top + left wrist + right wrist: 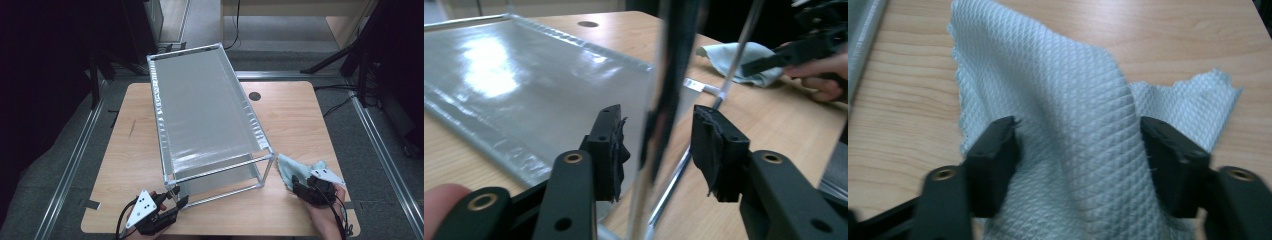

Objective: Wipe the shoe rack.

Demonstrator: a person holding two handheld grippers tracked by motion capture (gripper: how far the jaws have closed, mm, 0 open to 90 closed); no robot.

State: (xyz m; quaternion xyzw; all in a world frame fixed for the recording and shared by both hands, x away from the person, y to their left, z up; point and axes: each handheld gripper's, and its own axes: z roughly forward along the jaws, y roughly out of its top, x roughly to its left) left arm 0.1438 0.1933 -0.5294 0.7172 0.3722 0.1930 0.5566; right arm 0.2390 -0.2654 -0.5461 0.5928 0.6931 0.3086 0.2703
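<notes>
A metal wire rack (210, 115) with a silvery liner on its shelf (514, 65) stands on the wooden table (300, 115). My left gripper (175, 198) (659, 145) is open at the rack's near left corner. The chrome corner post (664, 75) stands between its pads without being pressed. A pale blue waffle-weave cloth (290, 165) (1048, 75) lies bunched right of the rack's near corner. My right gripper (296, 182) (1078, 145) is shut on a raised fold of it, a pad on each side. The left gripper view also shows the cloth (729, 55) and the right gripper (751, 65) farther off.
A round cable hole (255, 96) sits in the table near its far edge. The rack takes up the table's middle, with bare wood to its left and right. Dark stands and cables lie on the floor around the table.
</notes>
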